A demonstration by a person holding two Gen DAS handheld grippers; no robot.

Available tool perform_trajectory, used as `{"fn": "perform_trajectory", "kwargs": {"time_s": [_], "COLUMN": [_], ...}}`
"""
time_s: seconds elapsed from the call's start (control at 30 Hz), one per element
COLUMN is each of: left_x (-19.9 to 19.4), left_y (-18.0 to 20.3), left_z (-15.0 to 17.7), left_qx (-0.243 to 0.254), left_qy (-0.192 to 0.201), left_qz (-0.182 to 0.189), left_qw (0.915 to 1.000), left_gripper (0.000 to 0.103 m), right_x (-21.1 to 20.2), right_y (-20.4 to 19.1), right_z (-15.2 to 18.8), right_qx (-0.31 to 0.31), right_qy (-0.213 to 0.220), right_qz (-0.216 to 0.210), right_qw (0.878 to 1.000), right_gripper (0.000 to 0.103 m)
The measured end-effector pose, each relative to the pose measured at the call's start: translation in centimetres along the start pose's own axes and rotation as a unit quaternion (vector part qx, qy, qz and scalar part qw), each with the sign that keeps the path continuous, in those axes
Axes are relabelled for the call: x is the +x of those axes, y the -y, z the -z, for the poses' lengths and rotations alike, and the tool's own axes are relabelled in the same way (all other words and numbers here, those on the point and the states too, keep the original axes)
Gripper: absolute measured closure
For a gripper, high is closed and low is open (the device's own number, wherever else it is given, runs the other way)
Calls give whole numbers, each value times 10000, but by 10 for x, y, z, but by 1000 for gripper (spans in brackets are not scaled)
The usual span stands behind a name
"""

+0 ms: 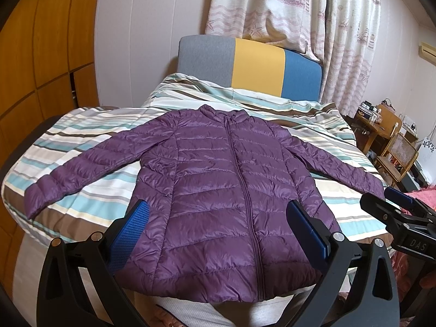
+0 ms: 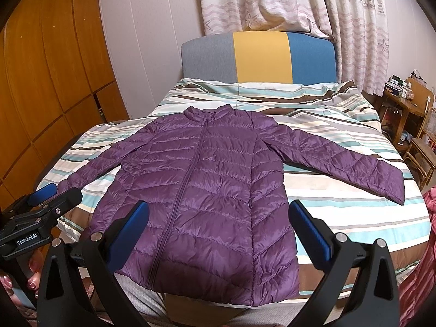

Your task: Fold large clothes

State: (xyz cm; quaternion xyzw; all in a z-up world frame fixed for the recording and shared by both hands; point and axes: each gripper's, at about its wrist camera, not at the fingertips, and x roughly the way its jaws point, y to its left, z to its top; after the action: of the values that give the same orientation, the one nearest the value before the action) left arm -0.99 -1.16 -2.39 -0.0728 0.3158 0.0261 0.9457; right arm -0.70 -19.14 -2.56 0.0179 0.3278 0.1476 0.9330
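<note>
A purple quilted jacket (image 1: 218, 190) lies flat and zipped on the striped bed, front up, collar toward the headboard, both sleeves spread out to the sides. Its hem reaches the bed's near edge. My left gripper (image 1: 218, 215) hovers open above the jacket's lower half, nothing between its blue pads. In the right wrist view the same jacket (image 2: 201, 196) lies slightly left of centre, and my right gripper (image 2: 218, 215) is open above its lower right part. Each gripper shows in the other's view: the right gripper (image 1: 392, 199) at the far right, the left gripper (image 2: 49, 193) at the far left.
A striped duvet (image 1: 90, 201) covers the bed, with a grey, yellow and blue headboard (image 1: 253, 65) behind. Wooden wardrobe doors (image 1: 46, 54) stand at the left. A wooden desk and chairs (image 1: 392, 141) crowd the right side. Pink fabric (image 2: 425, 245) hangs at the bed's right corner. Curtains (image 1: 313, 21) hang behind.
</note>
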Motion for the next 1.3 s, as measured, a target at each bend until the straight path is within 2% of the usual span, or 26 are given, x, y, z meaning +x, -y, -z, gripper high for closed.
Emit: {"fn": "perform_trajectory", "kwargs": {"time_s": [0.3, 0.63, 0.8, 0.93, 1.03, 1.17, 1.2, 1.3], "left_x": [-1, 12, 32, 63, 93, 129, 141, 167], "left_y": [-1, -5, -11, -22, -32, -43, -46, -61], "left_z": [8, -5, -8, -7, -7, -12, -14, -21], "left_qx": [-24, -69, -139, -302, -365, -136, -38, -11], "left_qy": [-89, -357, -640, -922, -1077, -1094, -1080, -1009], "left_qz": [32, 74, 182, 340, 115, -544, -743, -892], "left_qw": [10000, 9993, 9977, 9947, 9934, 9924, 9914, 9909], "left_gripper": [3, 3, 3, 3, 3, 3, 3, 3], "right_x": [4, 14, 28, 57, 87, 131, 137, 145], "right_y": [3, 14, 23, 35, 57, 112, 128, 176], "right_z": [1, 1, 2, 6, 13, 26, 29, 34], "right_qx": [36, 256, 344, 225, 532, 1322, 1550, 2076], "right_qy": [-103, -174, -169, -196, -604, -1319, -1329, -1098], "right_qz": [-38, -3, 36, -28, 165, 769, 896, 1219], "right_qw": [9999, 9995, 9993, 9996, 9966, 9794, 9748, 9644], "right_gripper": [2, 2, 2, 2, 2, 2, 2, 2]}}
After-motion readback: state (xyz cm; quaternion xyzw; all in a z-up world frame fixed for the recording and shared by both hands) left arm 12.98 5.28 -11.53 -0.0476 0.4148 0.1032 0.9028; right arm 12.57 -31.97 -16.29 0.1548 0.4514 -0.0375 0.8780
